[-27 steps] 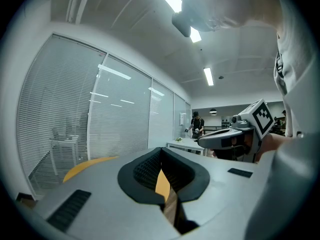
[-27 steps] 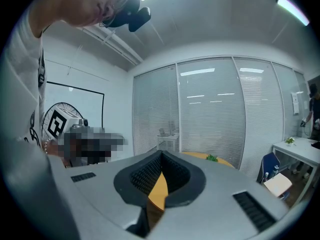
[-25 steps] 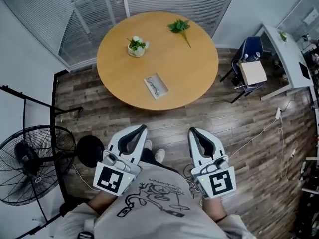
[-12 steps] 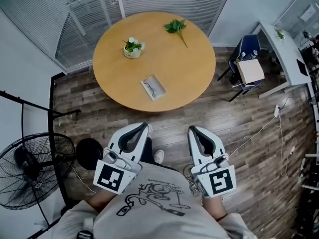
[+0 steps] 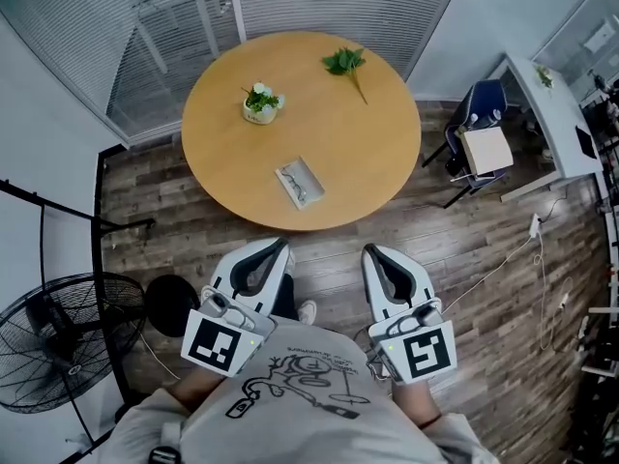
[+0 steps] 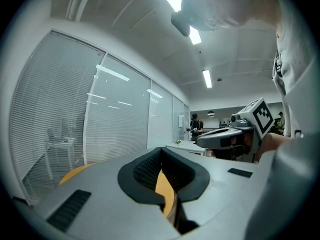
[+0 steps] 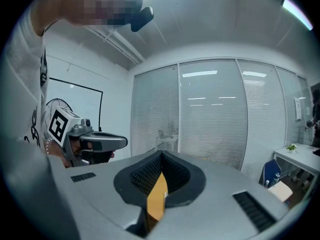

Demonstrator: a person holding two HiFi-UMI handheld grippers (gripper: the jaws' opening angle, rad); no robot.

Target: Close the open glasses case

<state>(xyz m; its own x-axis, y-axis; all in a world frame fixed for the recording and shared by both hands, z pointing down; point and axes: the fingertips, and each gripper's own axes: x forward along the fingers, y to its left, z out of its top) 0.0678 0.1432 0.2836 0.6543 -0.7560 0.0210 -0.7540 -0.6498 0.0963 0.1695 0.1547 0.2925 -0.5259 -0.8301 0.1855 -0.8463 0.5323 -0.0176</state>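
— Left gripper view first: how do the jaws stand?

— The left gripper [image 6: 161, 150] is clenched tip to tip on nothing. Only a sliver of orange table top shows through the slot below the tips. The right gripper [image 7: 161, 155] is the same, pressed together and empty.

— Where is the case from there?

— The head view shows both grippers held close to the person's torso, over the wooden floor. The glasses case [image 5: 300, 183] lies open ahead of them and well apart, nearer the left gripper's line. It sits by the near edge of the round table [image 5: 377, 153]. Beyond it are a small potted plant [image 5: 259, 102] and a leafy sprig [image 5: 346, 63].

— So which step is this?

— The approach, I'd say; nothing is touched yet. The next move calls for stepping in until the case is in reach, then finding the lid. From here I cannot tell which side is hinged.

— Any change from a second ago?

— The table and case sit slightly lower in the head view, a little nearer the grippers. The grippers keep the same pose.
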